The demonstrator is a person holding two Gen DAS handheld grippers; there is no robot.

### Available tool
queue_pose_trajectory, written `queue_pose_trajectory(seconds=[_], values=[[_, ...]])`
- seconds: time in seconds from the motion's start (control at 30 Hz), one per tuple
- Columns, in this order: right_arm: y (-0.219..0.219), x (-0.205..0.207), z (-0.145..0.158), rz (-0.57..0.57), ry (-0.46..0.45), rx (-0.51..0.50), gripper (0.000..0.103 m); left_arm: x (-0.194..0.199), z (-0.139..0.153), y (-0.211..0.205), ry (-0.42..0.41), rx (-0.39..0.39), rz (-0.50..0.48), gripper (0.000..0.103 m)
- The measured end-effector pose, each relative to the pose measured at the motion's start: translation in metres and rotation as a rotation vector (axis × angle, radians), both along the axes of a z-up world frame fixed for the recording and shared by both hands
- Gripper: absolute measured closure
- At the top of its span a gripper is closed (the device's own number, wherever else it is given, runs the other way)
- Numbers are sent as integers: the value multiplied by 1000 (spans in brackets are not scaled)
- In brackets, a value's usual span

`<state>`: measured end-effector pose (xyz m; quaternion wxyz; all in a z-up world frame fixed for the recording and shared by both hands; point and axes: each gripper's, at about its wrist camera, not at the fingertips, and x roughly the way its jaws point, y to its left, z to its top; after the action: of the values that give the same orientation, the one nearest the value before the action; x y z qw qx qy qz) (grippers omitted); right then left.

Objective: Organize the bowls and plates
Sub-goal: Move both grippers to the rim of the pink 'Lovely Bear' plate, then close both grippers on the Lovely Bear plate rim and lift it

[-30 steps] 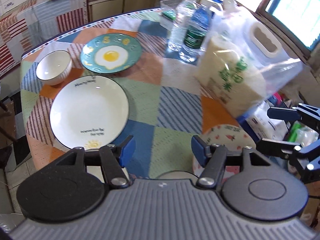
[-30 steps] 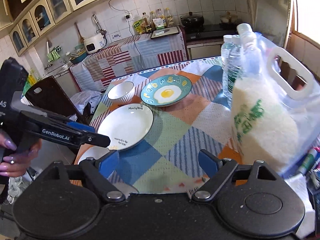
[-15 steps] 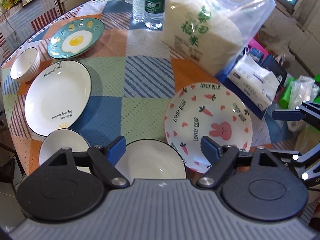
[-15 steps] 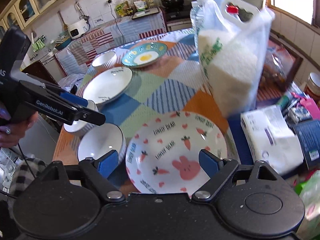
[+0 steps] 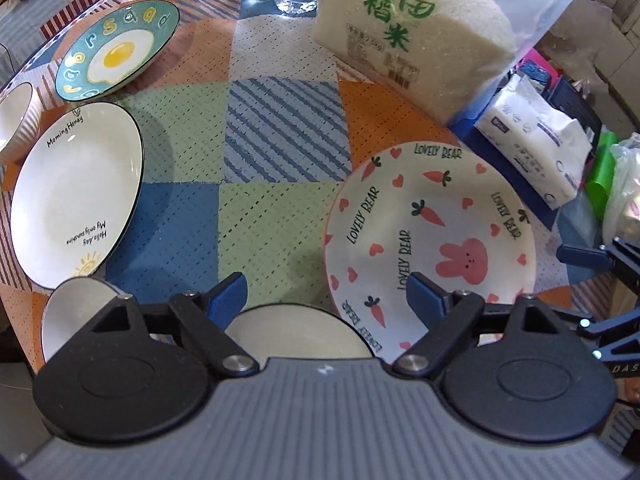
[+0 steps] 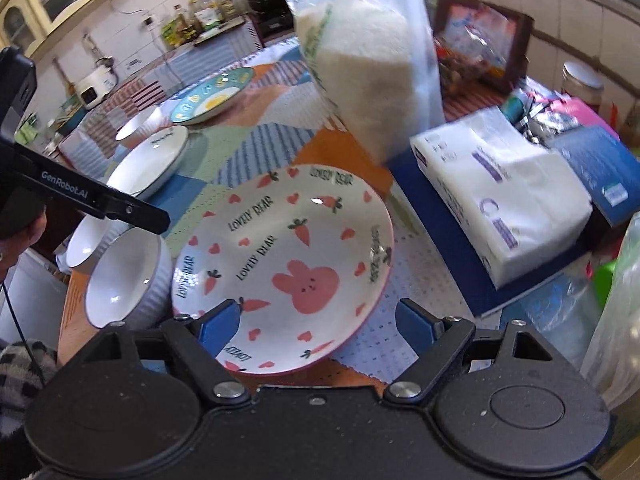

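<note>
1. Left wrist view: our left gripper (image 5: pixel 324 292) stands wide with nothing between its pads, hanging over the near table edge. Just below it sits a white bowl (image 5: pixel 298 332), half hidden by the gripper body; a second white bowl (image 5: pixel 78 312) lies at its left.
2. Same view: the rabbit plate (image 5: pixel 430 248) lies flat on the patchwork tablecloth (image 5: pixel 280 128), right of the bowl. Further left are the white plate (image 5: pixel 74 196), the egg plate (image 5: pixel 116 54) and a ribbed bowl (image 5: pixel 16 120) at the frame's edge.
3. We judge all of these to be glazed ceramic: stiff, smooth, slippery and breakable, fairly heavy for their size. The woven cloth should keep them from sliding.
4. Right wrist view: our right gripper (image 6: pixel 318 326) is wide too, its jaws closing slightly and gripping nothing, straddling the near rim of the rabbit plate (image 6: pixel 288 260).
5. The plate is shallow with a raised lip; we would pinch that near lip, one pad above and one beneath.
6. The ribbed bowl (image 6: pixel 128 280) touching the plate's left has upright fluted walls; its rim offers a firmer hold.
7. The rice bag (image 6: pixel 368 72) and tissue pack (image 6: pixel 500 200) stand close on the right.
</note>
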<state>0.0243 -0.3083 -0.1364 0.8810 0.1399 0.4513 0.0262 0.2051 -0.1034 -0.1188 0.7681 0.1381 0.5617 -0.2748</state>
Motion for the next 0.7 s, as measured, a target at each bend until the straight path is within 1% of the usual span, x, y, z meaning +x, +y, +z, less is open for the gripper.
queue_pose_trajectory(seconds=[0.1,0.23,0.27,0.3,0.33,0.37,0.4,0.43,0.47,0.5,0.53,0.57,0.6,0.63,0.67,0.7], values=[[-4,3,-12,-28,20,6,17,5,-7,-8,0,14,-10,19],[-9,6,-25,-65,42,42,25,12,-16,-19,12,4,-17,23],[-11,8,-28,-76,54,59,27,14,-18,-22,15,2,-19,28],[-11,9,-30,-80,65,70,30,16,-21,-25,20,2,-25,36],[-11,10,-32,-82,71,78,33,17,-24,-28,25,4,-31,39],[-11,11,-32,-84,70,83,34,18,-26,-30,30,5,-39,44],[-11,12,-33,-80,71,91,38,19,-28,-32,32,6,-46,49],[-11,13,-34,-71,75,100,43,20,-31,-35,36,10,-57,52],[-10,14,-35,-66,81,108,45,20,-33,-36,39,10,-66,60],[-10,16,-36,-65,87,116,51,21,-35,-37,43,11,-71,68],[-10,18,-37,-66,96,126,60,22,-37,-38,46,12,-60,73],[-10,18,-39,-69,100,132,66,24,-38,-38,45,8,-40,79],[-11,19,-38,-86,106,121,77,25,-40,-37,46,2,-29,81],[-11,19,-38,-103,109,105,80,26,-41,-36,48,0,-24,83],[-11,18,-38,-107,108,109,80,27,-42,-36,47,2,-14,90],[-12,17,-38,-110,105,111,81,28,-44,-35,51,5,-12,93]])
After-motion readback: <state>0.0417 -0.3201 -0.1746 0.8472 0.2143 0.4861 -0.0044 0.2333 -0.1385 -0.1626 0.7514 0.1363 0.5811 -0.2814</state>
